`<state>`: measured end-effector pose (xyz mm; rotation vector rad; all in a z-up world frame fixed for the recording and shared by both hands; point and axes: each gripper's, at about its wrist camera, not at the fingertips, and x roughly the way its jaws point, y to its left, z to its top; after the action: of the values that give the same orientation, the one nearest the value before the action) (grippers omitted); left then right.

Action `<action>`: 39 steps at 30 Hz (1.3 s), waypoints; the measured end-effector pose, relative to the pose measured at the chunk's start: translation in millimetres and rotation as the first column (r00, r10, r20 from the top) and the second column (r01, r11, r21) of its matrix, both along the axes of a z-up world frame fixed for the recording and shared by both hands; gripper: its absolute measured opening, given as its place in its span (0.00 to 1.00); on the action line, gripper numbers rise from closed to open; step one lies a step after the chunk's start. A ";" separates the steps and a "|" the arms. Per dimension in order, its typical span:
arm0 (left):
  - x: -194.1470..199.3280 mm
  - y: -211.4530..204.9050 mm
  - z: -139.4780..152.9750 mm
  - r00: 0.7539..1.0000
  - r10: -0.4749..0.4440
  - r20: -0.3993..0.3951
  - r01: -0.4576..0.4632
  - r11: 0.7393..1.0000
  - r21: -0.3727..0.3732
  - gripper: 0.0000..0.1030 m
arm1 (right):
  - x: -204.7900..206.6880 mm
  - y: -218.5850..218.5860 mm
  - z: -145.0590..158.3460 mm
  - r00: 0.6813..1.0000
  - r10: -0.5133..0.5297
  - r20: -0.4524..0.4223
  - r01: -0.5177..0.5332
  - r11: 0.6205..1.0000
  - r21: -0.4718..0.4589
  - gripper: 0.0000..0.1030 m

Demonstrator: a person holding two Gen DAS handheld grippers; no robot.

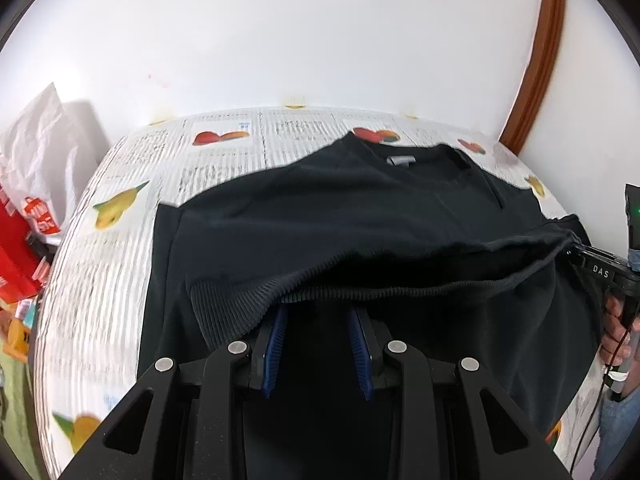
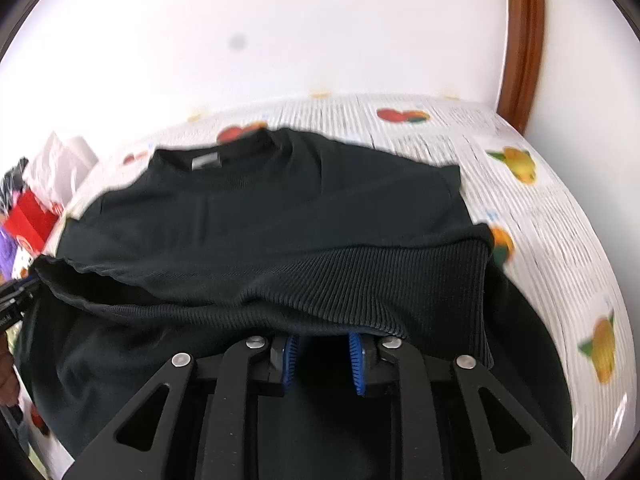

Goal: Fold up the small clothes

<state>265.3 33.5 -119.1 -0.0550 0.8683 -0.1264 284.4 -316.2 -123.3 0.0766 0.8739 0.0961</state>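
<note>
A black sweater (image 1: 320,208) lies on a table covered with a fruit-print cloth (image 1: 120,208), collar and grey label at the far side. My left gripper (image 1: 318,312) grips the ribbed bottom hem (image 1: 240,300), which drapes over its blue fingertips and is lifted toward the collar. My right gripper (image 2: 322,340) grips the same hem (image 2: 360,280) at the sweater's (image 2: 280,208) other side, fingertips hidden under the fabric. The right gripper also shows at the right edge of the left wrist view (image 1: 580,254), pinching the hem.
A white wall stands behind the table. A brown wooden frame (image 1: 536,60) runs up at the right. A white plastic bag (image 1: 36,152) and red boxes (image 1: 16,256) sit off the table's left end. The tablecloth (image 2: 540,220) shows fruit pictures.
</note>
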 end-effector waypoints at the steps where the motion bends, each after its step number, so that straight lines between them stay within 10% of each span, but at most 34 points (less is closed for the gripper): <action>1: 7.2 1.2 0.4 1.000 0.002 0.000 -0.002 1.000 -0.001 0.28 | 6.3 -0.7 2.3 1.000 -0.003 0.009 0.003 1.000 0.003 0.19; 13: 19.2 29.0 16.9 0.999 -0.005 0.048 0.008 0.998 -0.054 0.29 | 42.3 -30.3 21.0 0.997 -0.036 0.063 0.042 0.993 -0.109 0.37; 19: 14.0 52.5 24.5 0.997 0.029 0.072 -0.027 0.999 -0.026 0.46 | 54.8 -48.3 8.5 1.000 -0.026 0.016 0.029 0.988 -0.152 0.40; 30: 51.8 49.1 -20.6 0.999 0.007 -0.050 -0.002 0.996 0.093 0.46 | 84.8 -39.9 -10.7 0.999 0.025 -0.047 -0.032 0.989 -0.141 0.34; 33: 54.0 42.7 -24.9 0.998 -0.007 -0.065 0.014 0.995 0.100 0.14 | 84.3 -39.3 -11.0 0.998 0.052 -0.037 -0.056 0.990 -0.132 0.16; 39: 39.6 63.6 14.2 0.987 0.122 0.108 -0.120 0.992 -0.026 0.09 | 52.7 -68.4 34.7 0.984 0.062 0.167 -0.056 0.998 -0.039 0.13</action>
<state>304.9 97.1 -104.9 -0.1182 0.7525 -0.0236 337.1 -384.6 -88.6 0.0099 0.7093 0.1407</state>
